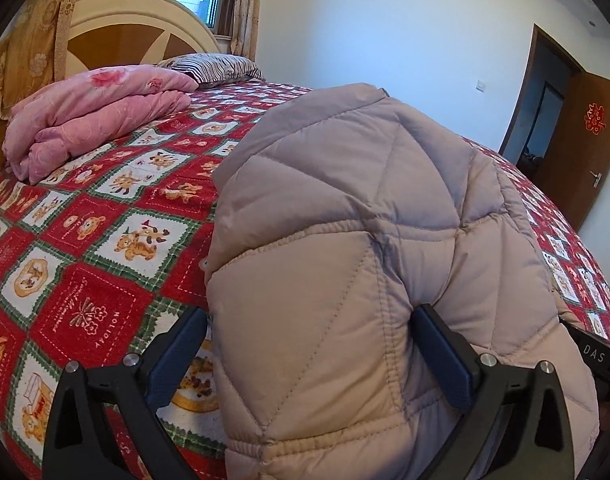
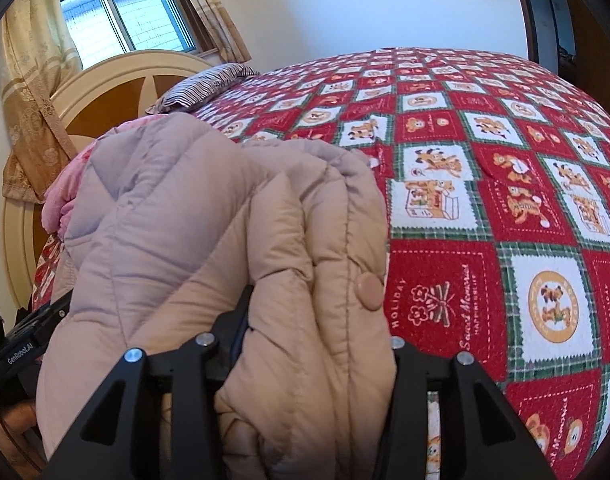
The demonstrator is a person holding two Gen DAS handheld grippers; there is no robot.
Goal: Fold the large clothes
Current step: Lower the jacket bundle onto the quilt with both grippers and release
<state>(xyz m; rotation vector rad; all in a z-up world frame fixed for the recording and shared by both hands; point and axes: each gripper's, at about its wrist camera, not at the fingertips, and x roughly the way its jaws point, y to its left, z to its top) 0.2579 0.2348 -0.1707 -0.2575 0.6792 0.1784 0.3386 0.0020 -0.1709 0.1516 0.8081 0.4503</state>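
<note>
A puffy beige quilted jacket lies bunched on the bed's red checked bedspread. My left gripper is open wide around a fold of it. The left finger stands clear of the cloth with bedspread showing in the gap, and the right finger is sunk into the padding. In the right wrist view the jacket is gathered into tight pleats between the jaws of my right gripper, which is shut on it. A round snap button shows on that bundle. The right fingertip is hidden by cloth.
A folded pink quilt and a striped pillow lie by the cream headboard under a curtained window. A brown door stands open on the far side. Bedspread stretches away to the right of the jacket.
</note>
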